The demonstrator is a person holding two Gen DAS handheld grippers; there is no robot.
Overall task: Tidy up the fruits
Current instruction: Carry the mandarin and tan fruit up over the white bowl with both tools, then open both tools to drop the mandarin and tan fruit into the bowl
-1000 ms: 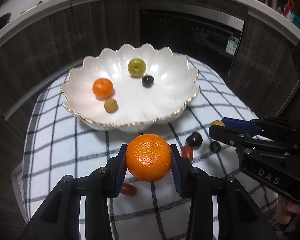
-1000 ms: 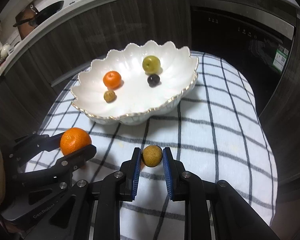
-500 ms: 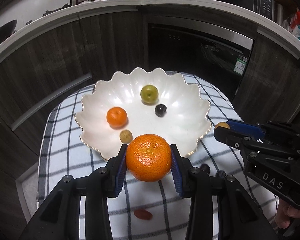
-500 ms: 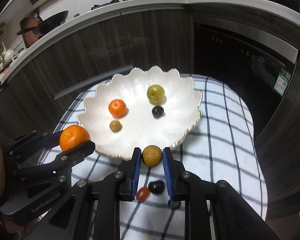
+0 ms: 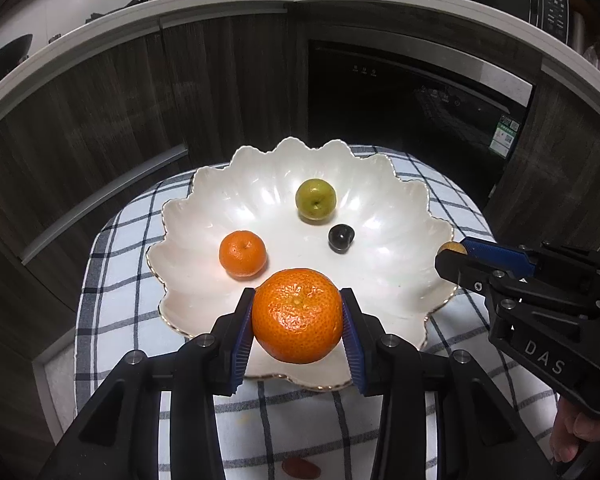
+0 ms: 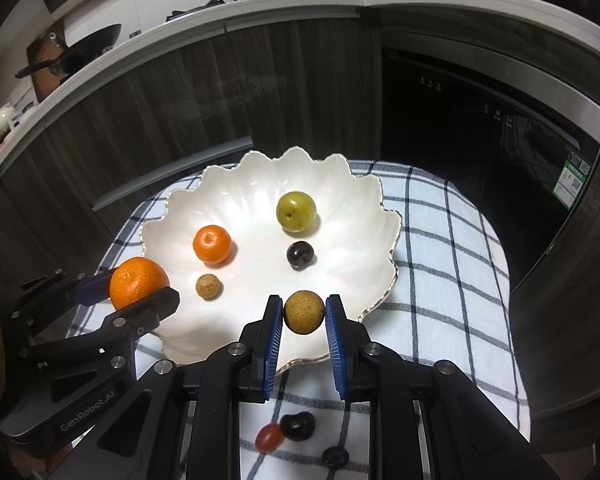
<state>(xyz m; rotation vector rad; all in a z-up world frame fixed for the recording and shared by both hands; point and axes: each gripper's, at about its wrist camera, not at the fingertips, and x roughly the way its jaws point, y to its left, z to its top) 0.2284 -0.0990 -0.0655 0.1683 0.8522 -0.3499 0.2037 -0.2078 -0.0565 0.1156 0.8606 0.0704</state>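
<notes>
Both grippers have carried their fruit up from the cloth and forward over the near rim of the bowl, which now fills the middle of each view instead of lying well ahead. Clamped between the blue pads of the left gripper (image 5: pixel 298 316), the large dimpled orange mandarin (image 5: pixel 297 315) hangs above the near side of the white scalloped gold-edged ceramic bowl (image 5: pixel 384 184). Just ahead of it and a little left lies a smaller orange mandarin (image 5: pixel 243 253); further ahead are a round yellow-green fruit (image 5: pixel 315 199) and a dark glossy berry (image 5: pixel 340 238). To its right the right gripper (image 6: pixel 303 313) pinches a small rough tan longan-like fruit (image 6: pixel 304 312) over the bowl's near right rim. Another small tan fruit (image 6: pixel 208 286) rests ahead-left of it. Behind the bowl's edge, between that gripper's arms, a red oval fruit (image 6: pixel 269 437) and two dark berries stay on the blue-checked white cloth (image 6: pixel 452 280).

Released from this height, either round fruit would likely roll on the smooth curved glaze, knock its neighbours, or hop the low rim; the tan one sits closest to the edge
</notes>
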